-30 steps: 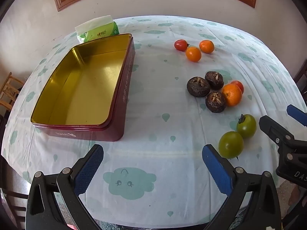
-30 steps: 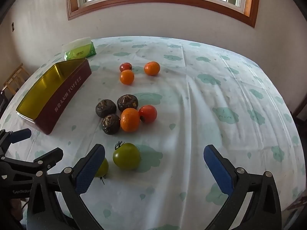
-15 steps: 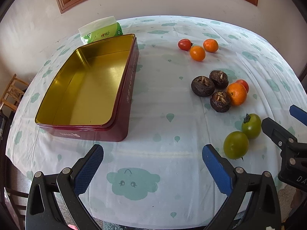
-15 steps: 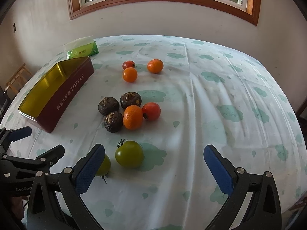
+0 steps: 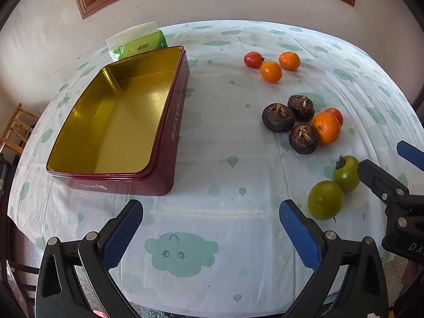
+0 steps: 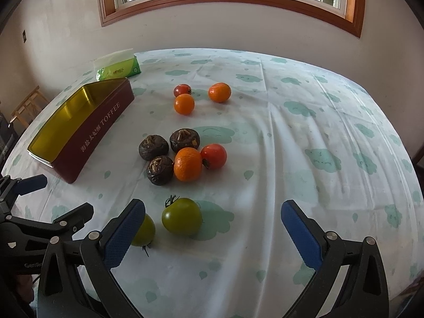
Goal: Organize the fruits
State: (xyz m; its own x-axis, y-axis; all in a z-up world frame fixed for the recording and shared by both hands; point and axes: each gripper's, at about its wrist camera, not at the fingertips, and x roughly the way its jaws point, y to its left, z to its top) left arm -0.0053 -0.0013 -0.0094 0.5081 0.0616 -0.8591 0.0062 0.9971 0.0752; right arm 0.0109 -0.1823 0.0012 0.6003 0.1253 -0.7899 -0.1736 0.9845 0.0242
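While both grippers, left gripper [image 5: 210, 228] and right gripper [image 6: 213, 229], hold their fingers wide and empty, the fruits [image 6: 185, 156] lie on the desk [image 6: 304, 159], right of the gold tin [image 5: 116, 122].

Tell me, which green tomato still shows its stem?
The farther green tomato, ahead of the right gripper; the nearer one shows only smooth skin.

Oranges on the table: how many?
3. Two at the far side: one in front of a red tomato, one to its right. Third in the middle cluster. None visibly hidden.
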